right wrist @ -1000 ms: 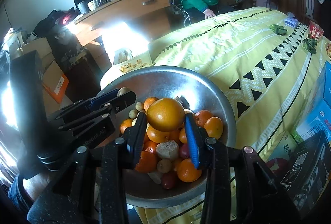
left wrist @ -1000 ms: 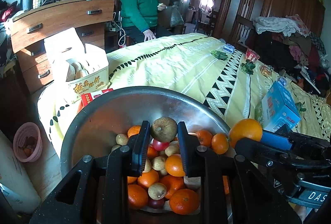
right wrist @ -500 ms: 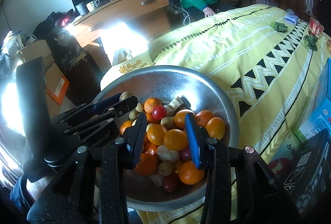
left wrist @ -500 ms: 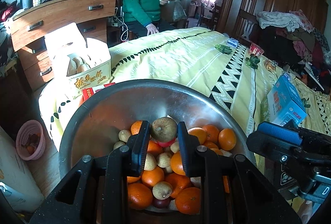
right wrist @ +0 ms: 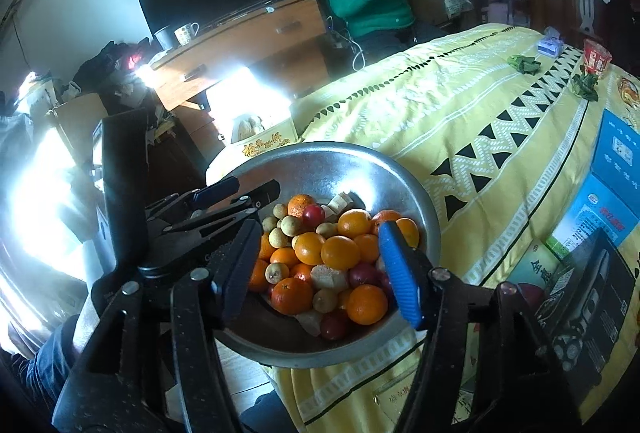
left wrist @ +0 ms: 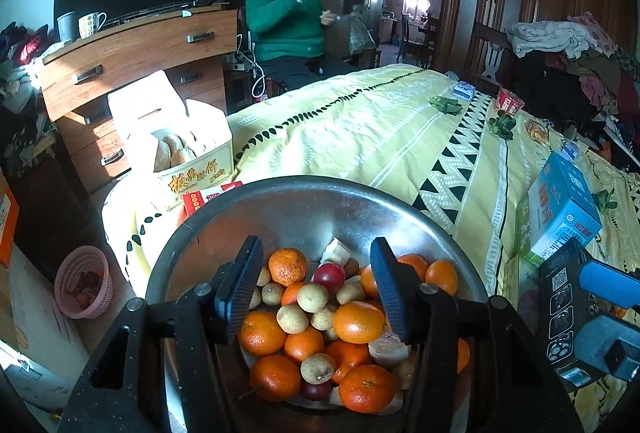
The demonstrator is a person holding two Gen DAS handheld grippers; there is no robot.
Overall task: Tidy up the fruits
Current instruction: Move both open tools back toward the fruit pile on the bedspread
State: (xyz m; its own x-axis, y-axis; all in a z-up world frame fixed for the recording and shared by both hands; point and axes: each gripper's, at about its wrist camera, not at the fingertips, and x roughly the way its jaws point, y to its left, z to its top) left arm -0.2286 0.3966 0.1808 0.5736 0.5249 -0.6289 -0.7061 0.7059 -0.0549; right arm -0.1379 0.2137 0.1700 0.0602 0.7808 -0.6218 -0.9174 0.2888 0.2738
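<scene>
A large steel bowl [left wrist: 304,205] sits at the near corner of the bed and holds several oranges [left wrist: 358,321], small brown fruits [left wrist: 292,318] and red fruits [left wrist: 334,274]. It also shows in the right wrist view [right wrist: 416,193], with an orange [right wrist: 340,252] on top of the pile. My left gripper [left wrist: 316,287] is open and empty above the pile. My right gripper [right wrist: 322,267] is open and empty above the bowl's near side. The left gripper also shows in the right wrist view [right wrist: 224,201], at the bowl's left rim.
The bowl rests on a yellow patterned bedspread [left wrist: 360,137]. A white box of pastries [left wrist: 188,157] stands left of the bowl. A blue carton [left wrist: 564,205] and a black box [left wrist: 560,297] lie to the right. A pink basket [left wrist: 82,281] stands on the floor. A person in green [left wrist: 286,21] sits behind the bed.
My left gripper opened and let go of the brown fruit. My right gripper let go of the big orange, now in the bowl, and opened wider. Both grippers rose slightly.
</scene>
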